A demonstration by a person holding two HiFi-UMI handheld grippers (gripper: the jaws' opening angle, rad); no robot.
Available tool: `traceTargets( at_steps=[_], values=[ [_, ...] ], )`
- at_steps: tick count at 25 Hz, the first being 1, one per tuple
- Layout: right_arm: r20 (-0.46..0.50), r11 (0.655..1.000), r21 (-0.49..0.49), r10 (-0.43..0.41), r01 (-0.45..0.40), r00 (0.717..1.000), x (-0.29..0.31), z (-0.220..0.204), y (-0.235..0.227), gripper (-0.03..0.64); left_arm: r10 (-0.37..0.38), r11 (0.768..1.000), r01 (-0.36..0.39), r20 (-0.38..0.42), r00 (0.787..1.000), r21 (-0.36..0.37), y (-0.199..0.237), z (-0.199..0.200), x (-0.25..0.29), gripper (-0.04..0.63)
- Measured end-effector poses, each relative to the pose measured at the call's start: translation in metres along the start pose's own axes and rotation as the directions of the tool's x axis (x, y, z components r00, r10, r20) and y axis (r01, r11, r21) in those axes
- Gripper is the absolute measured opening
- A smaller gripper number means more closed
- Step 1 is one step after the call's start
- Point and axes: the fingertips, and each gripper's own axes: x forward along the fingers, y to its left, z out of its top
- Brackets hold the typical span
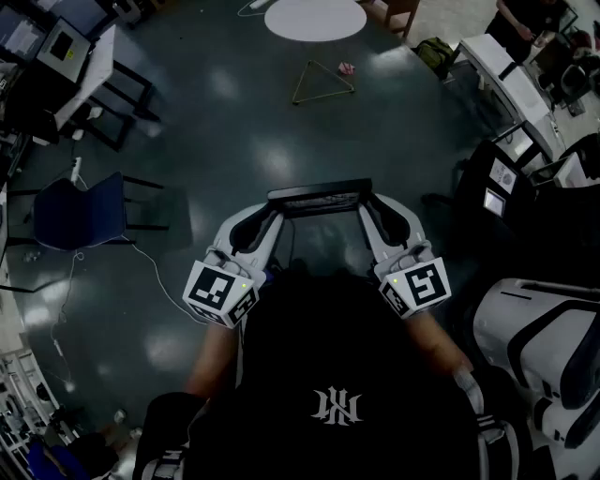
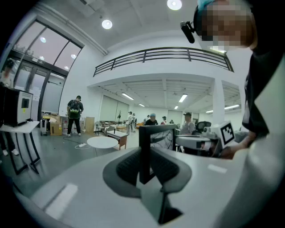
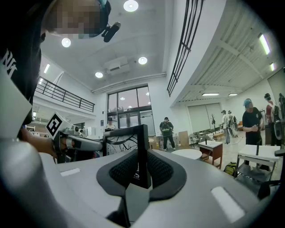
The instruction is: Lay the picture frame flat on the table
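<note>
Head view: picture frame [image 1: 319, 196], upright and edge-on, held in the air over the dark floor [image 1: 234, 122]. The left gripper [image 1: 275, 214] is on one end and the right gripper [image 1: 367, 212] on the other. A round white table [image 1: 315, 18] stands well apart.

Left gripper view: jaws clamped on the frame's side bar. Cardboard boxes [image 2: 55, 128] stand on the far floor, contents not visible.

Right gripper view: jaws clamped on the opposite side bar.

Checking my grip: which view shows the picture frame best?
Left gripper view: the picture frame shows its face and clamped edge. Right gripper view shows the other edge clamped; head view, only its top edge.
</note>
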Motion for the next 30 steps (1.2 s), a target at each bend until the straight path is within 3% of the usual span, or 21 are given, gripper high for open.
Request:
traceTargets(
  at_steps=[30],
  values=[
    [0.01, 0.998, 0.067, 0.009, -0.01, 1.0, -0.04, -0.011, -0.05, 0.052, 0.022, 1.0, -0.021, -0.038, 0.999, 0.001, -0.046, -0.005, 0.043, 0.057]
  ],
)
